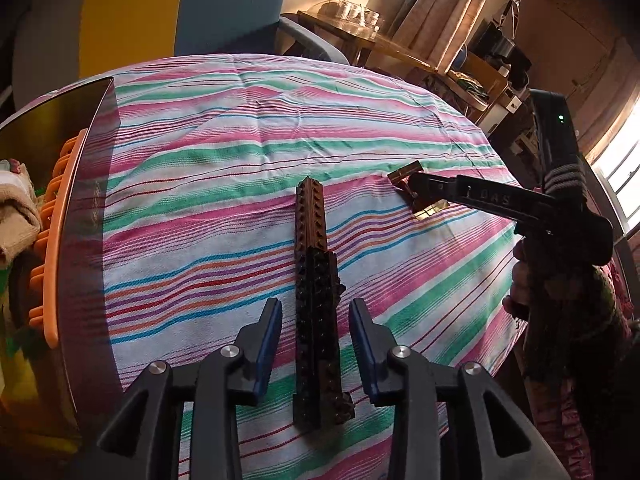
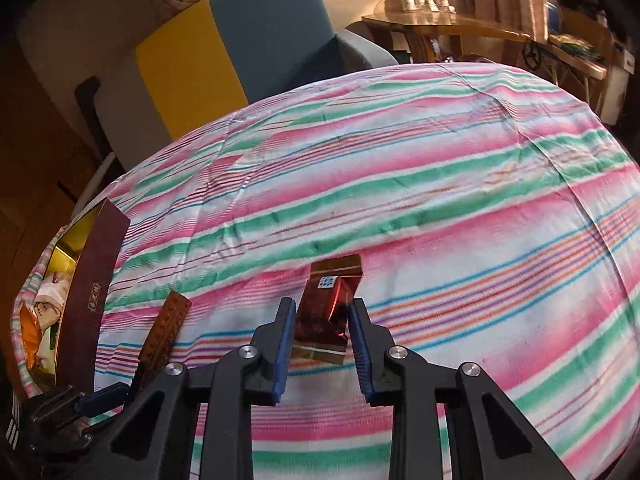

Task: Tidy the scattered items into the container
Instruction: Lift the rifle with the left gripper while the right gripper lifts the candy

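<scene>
1. Striped cloth (image 1: 248,128), wrinkly pink, green and white, covers the tabletop.
2. Long studded brown bar (image 1: 316,280) lies between the left tongs (image 1: 316,344), pads apart and not touching it.
3. Right tongs (image 2: 322,340) straddle a shiny foil packet (image 2: 328,312); can't tell if they pinch it.
4. Dark box (image 1: 84,220) at the left edge holds an orange slotted thing and cloth bits.

1. Warm, low sunlight enters from windows (image 1: 624,184) at the right, leaving the striped cloth (image 1: 256,128) bright.
2. Left edges sink into dark shadow (corners are black vignette).
3. Both views show strong fisheye bending; the right wrist view is slightly motion-blurred.
</scene>
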The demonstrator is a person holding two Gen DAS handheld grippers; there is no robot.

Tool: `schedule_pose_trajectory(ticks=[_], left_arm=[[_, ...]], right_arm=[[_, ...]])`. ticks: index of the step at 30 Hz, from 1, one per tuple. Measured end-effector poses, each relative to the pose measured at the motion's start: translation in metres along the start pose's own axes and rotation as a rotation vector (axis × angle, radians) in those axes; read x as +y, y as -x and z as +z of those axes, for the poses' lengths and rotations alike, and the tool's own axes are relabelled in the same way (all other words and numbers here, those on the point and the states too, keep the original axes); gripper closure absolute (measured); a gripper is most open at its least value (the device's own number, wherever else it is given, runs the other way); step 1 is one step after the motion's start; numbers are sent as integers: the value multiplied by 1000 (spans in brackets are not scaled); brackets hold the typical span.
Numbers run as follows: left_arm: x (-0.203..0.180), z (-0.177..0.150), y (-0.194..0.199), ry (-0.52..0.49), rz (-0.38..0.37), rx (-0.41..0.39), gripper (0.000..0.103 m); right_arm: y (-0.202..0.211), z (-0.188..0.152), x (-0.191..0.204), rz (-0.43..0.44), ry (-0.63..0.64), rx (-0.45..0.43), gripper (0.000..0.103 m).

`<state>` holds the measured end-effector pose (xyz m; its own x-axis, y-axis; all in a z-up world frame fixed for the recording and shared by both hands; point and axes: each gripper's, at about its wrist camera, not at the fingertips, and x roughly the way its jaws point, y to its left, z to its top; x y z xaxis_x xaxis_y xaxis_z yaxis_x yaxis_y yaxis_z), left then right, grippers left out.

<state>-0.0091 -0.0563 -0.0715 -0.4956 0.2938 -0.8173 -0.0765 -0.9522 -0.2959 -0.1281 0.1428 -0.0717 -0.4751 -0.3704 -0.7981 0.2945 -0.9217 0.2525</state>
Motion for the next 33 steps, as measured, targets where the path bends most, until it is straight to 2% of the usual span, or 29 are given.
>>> schedule_pose_trajectory(ticks=[2,7,10,13,14,17,25,30,33], left_arm=[[2,1,3,4,-6,-9,66],[6,1,3,13,-18,-11,65],[5,0,0,8,-19,-2,65],[4,0,-1,4,-18,4,64],[4,0,-1,4,-16,4,64],[3,1,-1,4,-16,5,64],[3,4,0,2,-8,1,63],[5,6,1,-2,-13,0,63],[7,6,2,0,-20,10,63]], right_arm=[[-5,8,-1,-13,29,20,47],[3,4,0,-40,64,25,47],[4,-3,9,-56,119,22,52],[-2,-5,15,-75,160,31,67],[-4,-4,15,-78,164,35,68],[-10,-2,15,-81,166,48,68],[-16,10,3,-46,47,57,67],[-18,10,14,-108,98,46,70],[-12,7,15,-105,117,33,74]])
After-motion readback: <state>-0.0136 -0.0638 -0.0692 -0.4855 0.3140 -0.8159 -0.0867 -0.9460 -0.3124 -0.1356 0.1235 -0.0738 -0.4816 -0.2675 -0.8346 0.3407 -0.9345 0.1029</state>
